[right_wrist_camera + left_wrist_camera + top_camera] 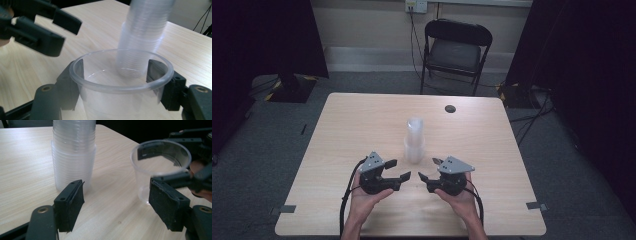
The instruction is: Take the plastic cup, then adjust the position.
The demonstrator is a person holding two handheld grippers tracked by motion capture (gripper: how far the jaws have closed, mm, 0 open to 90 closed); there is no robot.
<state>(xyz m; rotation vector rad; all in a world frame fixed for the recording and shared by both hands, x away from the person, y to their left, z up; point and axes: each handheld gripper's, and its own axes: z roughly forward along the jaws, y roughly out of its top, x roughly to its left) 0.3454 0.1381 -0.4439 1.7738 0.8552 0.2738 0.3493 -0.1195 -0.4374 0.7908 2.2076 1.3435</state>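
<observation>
A: Where is the cup you hold?

B: It sits upright between the jaws of your right gripper, which press on its sides just under the rim. In the left gripper view the cup is to the right of the stack, clear and empty.

A: And the stack?

B: The stack of clear cups stands upright near the middle of the table, a little toward your edge. The cup in your right gripper is just beside it, on its right, apart from it.

A: What about your left gripper?

B: Your left gripper is on the other side of the stack, near your edge of the table. Its jaws stand wide apart and nothing is between them. In its own view the stack rises just beyond the left jaw, not touching it, and the cup stands beyond the right jaw.

A: Do the two grippers touch?

B: No. They face each other with a gap between their tips, below the stack in the high view. Your hands hold them from beneath.

A: Anything else on the table?

B: A small dark disc lies near the far edge, right of the middle. A chair stands behind the table.
</observation>
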